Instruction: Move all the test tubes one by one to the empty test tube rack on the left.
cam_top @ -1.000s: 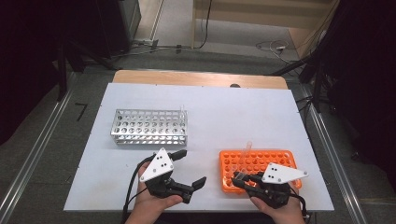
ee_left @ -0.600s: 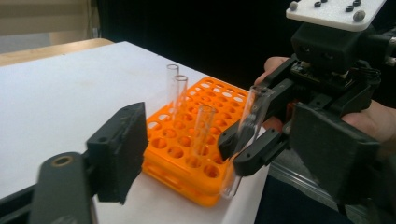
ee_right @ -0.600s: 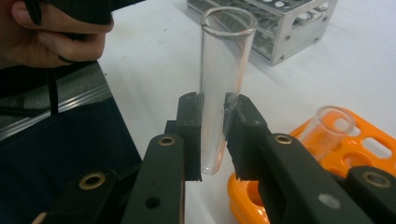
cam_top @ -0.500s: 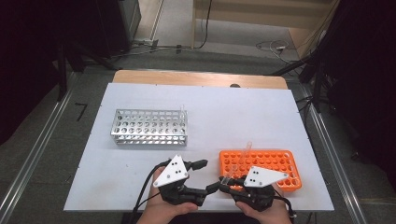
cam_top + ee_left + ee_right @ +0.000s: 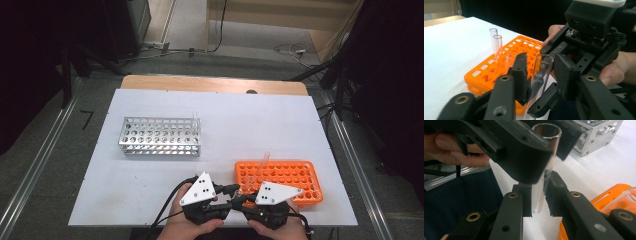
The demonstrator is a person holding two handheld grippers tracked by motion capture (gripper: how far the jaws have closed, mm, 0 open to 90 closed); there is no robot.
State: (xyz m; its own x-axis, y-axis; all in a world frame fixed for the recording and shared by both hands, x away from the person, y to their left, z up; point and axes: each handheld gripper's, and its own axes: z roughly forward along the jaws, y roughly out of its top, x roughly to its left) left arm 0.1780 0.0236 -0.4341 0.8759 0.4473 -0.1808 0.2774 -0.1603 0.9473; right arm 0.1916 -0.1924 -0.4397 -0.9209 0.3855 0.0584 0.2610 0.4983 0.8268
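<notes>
A clear glass test tube [image 5: 539, 75] stands nearly upright between the two grippers, just left of the orange rack [image 5: 280, 172]. My right gripper [image 5: 539, 202] is shut on the tube's [image 5: 543, 170] lower end. My left gripper [image 5: 541, 72] faces it from the other side. Its jaws flank the upper part of the tube with slim gaps, so it is open. In the high view both grippers meet at the table's front edge, the left gripper [image 5: 231, 189] tip to tip with the right gripper [image 5: 241, 198]. The orange rack [image 5: 499, 67] holds a few more glass tubes [image 5: 497, 46].
A silver metal rack [image 5: 160, 136] stands at the middle left of the white table [image 5: 250, 120], with one tube [image 5: 196, 120] at its right end. Another tube [image 5: 263, 162] sticks up from the orange rack's left part. Hands and cables sit at the front edge.
The two grippers have moved together from apart. The right gripper brought the tube leftward, and the left gripper's jaws now stand around its upper part.
</notes>
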